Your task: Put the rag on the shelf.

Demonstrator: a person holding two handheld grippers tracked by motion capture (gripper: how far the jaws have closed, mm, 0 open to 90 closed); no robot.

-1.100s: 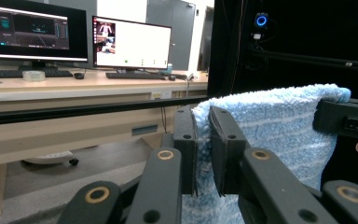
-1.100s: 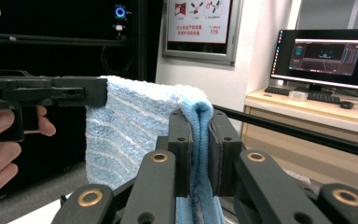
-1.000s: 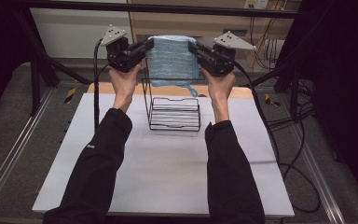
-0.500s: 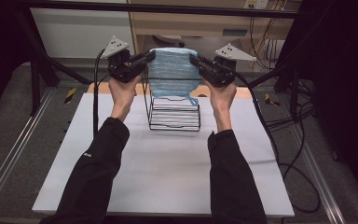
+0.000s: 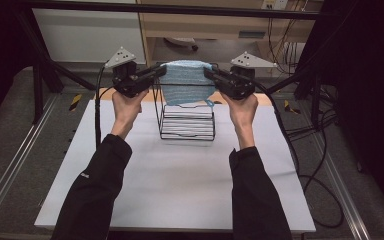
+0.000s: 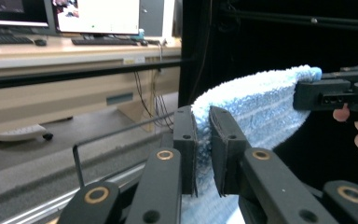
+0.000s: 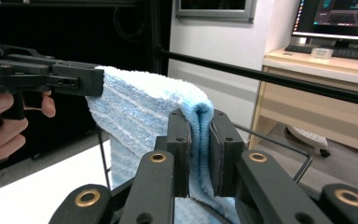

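We see a white table [image 5: 175, 185] on a grey floor, and beyond its far edge a pale wooden desk with monitors [image 6: 98, 14] and keyboards. Both forearms, in black sleeves, reach forward from the near edge and rise towards the far end, hands level with each other. A black wire rack [image 5: 187, 117] stands on the far half of the table, between the two hands.

Above the rack hangs a light blue towel [image 5: 186, 85], stretched between the two tools with its lower edge drooping in front of the rack's upper wires. We cannot tell whether it touches the rack.

The left hand [image 5: 126, 102] holds the left gripper [image 5: 156, 75] pointing inward to the towel's left top corner; in the left gripper view its jaws are pressed together on a fold of the cloth [image 6: 242, 112]. The right hand [image 5: 241, 105] holds the right gripper [image 5: 211, 74] the mirrored way, and its jaws likewise pinch the right top corner [image 7: 198, 126]. A black cable [image 5: 98, 115] trails down from the left gripper.
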